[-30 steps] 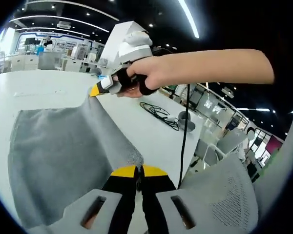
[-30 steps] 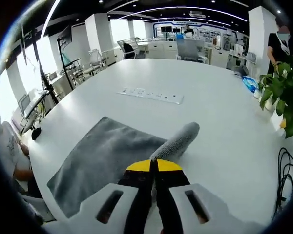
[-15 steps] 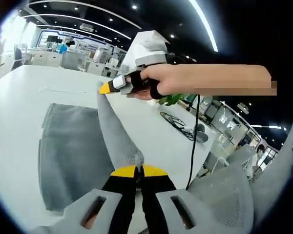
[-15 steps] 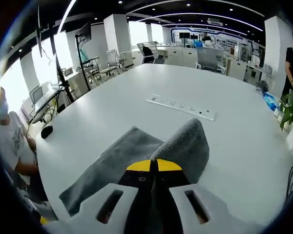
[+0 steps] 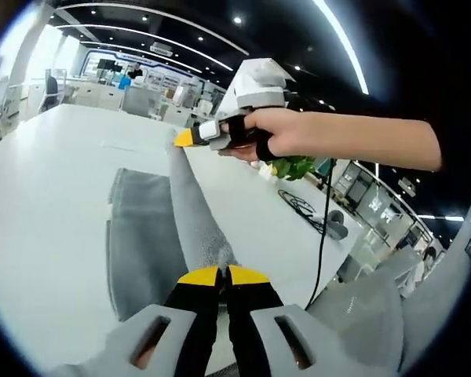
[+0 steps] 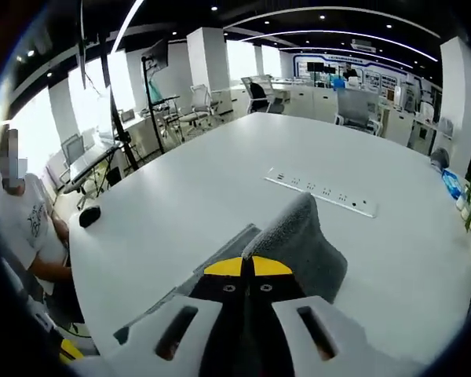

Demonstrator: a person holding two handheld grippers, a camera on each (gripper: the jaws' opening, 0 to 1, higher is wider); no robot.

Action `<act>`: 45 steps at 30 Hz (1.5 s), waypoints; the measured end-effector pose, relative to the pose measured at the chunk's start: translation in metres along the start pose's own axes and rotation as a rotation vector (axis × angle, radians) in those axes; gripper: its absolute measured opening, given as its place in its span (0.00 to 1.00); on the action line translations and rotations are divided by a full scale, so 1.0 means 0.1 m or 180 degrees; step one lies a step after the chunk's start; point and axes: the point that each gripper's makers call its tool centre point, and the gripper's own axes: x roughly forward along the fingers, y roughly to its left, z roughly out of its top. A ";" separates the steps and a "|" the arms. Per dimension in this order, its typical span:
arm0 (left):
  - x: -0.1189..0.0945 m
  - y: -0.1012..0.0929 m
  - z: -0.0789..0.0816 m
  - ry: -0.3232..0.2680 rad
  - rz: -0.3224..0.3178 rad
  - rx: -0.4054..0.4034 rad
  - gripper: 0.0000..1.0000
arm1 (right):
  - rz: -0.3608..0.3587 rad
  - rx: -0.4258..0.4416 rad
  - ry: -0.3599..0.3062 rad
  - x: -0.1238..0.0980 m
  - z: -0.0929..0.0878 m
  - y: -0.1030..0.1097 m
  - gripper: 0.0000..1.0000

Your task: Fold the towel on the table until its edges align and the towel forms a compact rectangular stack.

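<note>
Close in at the bottom of the left gripper view, the left gripper with its yellow tips is pinching one corner of the soft grey towel. Its two jaws are pressed together on the cloth, with no gap between them. A little farther off in that view, the right gripper, held in a person's hand, is gripping the other corner of the same edge. In the right gripper view its own yellow tips are squeezed tight on the cloth too.

Between the two grippers the grey edge is hanging up in the air like a stretched strip. The rest of the towel is lying flat on the big white table, to the left of the raised edge. Holding both corners at once is probably keeping the edge straight, so it can land neatly on the far side and the edges can match.

The fold looks only partly done, because the lifted half is not yet lying on the flat half.

Farther along the table, a long white power strip is lying well apart from the towel. Over on the right, a black coiled cable is resting on the table.
</note>
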 end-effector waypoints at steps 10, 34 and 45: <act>-0.07 0.19 -0.09 0.0130 0.0106 -0.0050 0.02 | 0.0106 0.0076 0.0075 0.31 -0.04 0.18 0.00; -0.12 0.77 -0.44 0.0309 0.0162 -0.0599 0.02 | 0.0188 0.0110 0.0398 0.84 -0.36 0.43 0.00; -0.10 0.89 -0.55 0.0352 0.0236 -0.0722 0.02 | 0.0315 0.0123 0.0471 1.00 -0.43 0.44 0.00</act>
